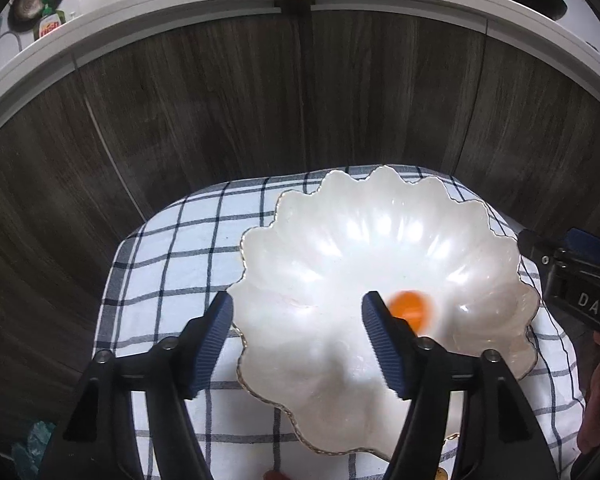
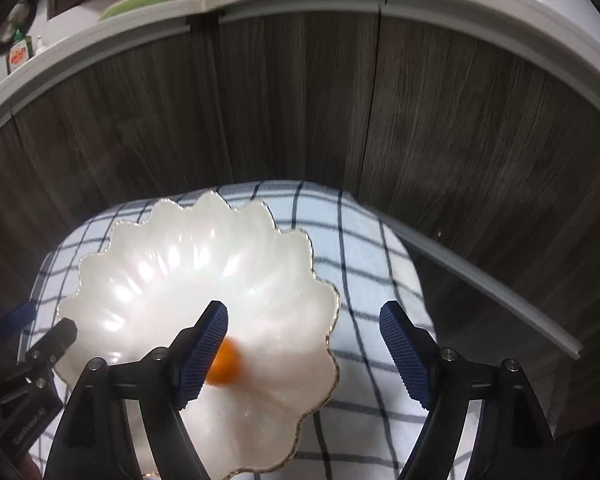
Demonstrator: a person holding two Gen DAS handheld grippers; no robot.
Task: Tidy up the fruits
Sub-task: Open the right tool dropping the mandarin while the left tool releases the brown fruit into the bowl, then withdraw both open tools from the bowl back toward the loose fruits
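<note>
A small orange fruit (image 1: 410, 307) is lying blurred in the scalloped white bowl (image 1: 340, 240), low centre of both views, likely rolling; it is looking light, round and smooth, so it is probably best pinched across its middle. The bowl is looking glossy and breakable, sitting on a checked cloth (image 1: 172, 248). The left tool (image 1: 298, 338) and right tool (image 2: 304, 354) are both standing apart, gripping nothing. One finger of each is covering part of the fruit, so its kind is staying unclear.

One orange fruit (image 1: 410, 309), one scalloped bowl (image 1: 340, 240), one checked cloth (image 1: 172, 256).
</note>
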